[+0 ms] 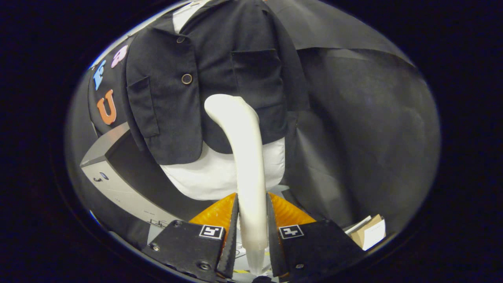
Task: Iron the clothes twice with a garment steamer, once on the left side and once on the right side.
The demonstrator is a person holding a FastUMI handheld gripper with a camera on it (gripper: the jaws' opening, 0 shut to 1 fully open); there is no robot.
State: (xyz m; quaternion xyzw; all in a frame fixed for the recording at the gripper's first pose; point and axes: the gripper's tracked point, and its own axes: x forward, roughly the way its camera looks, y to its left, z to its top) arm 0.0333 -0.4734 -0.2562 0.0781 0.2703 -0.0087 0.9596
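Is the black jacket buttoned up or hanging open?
Buttoned, as far as shows. The black jacket overlaps down its front, closed over the white shirt. The gripper jaws clamp the steamer.

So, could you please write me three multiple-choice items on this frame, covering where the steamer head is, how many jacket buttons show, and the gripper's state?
1. Where is the steamer head?
A. against the dark jacket
B. on the floor
C. inside the cardboard box

2. How many round buttons show on the jacket front?
A. none
B. two
C. six

3. What is the gripper doing?
A. open, holding nothing
B. shut on the steamer
C. shut on the white shirt

Answers: 1 A, the head lies over the jacket front; 2 B, one button sits above the other; 3 B, both fingers press the handle.
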